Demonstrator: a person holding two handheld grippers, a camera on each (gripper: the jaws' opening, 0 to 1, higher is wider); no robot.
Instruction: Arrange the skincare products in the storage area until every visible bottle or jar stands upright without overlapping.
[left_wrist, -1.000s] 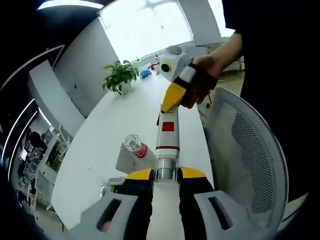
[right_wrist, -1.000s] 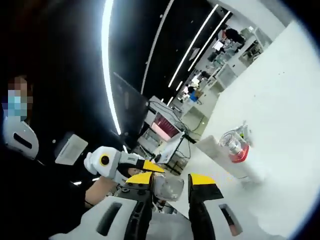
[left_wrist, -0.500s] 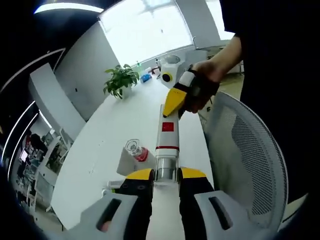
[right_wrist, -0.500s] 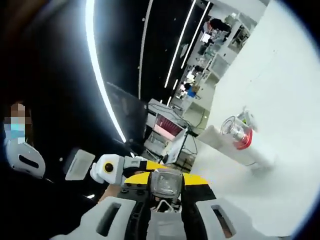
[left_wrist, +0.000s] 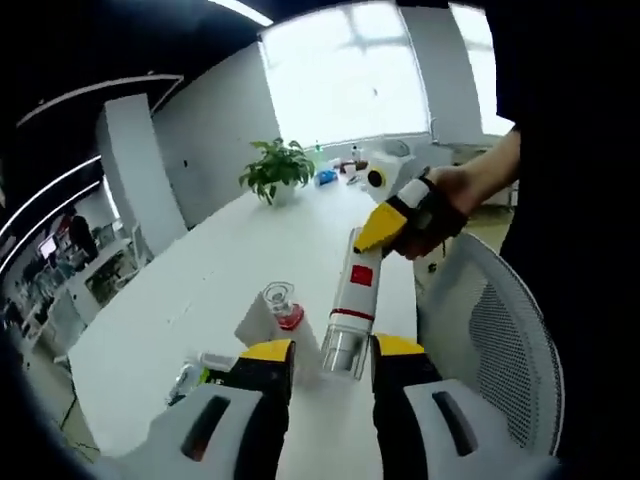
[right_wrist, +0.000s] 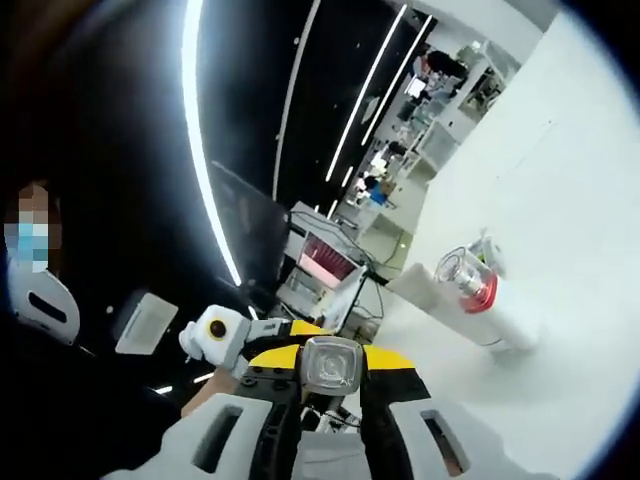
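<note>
A long white bottle (left_wrist: 358, 285) with a red label and a silver cap hangs level above the white table (left_wrist: 220, 270). My right gripper (left_wrist: 388, 222), held in a person's hand, is shut on its far end. In the right gripper view the same gripper (right_wrist: 330, 356) clamps the bottle's end (right_wrist: 331, 372). My left gripper (left_wrist: 332, 350) stands open, with a small gap between each jaw and the silver cap. It also appears past the bottle (right_wrist: 268, 330) in the right gripper view. A bottle with a clear round cap and red band (left_wrist: 282, 305) (right_wrist: 464, 282) rests against a white box (left_wrist: 255, 322).
Small items (left_wrist: 198, 368) lie near the table's near edge. A potted plant (left_wrist: 280, 168) and some objects stand at the table's far end. A white mesh chair (left_wrist: 500, 340) sits close on the right. Shelves and desks fill the background (right_wrist: 400, 170).
My right gripper shut on the bottle's end about half a second ago and still holds it. My left gripper's jaws have since opened off the silver cap, and the left view has tilted.
</note>
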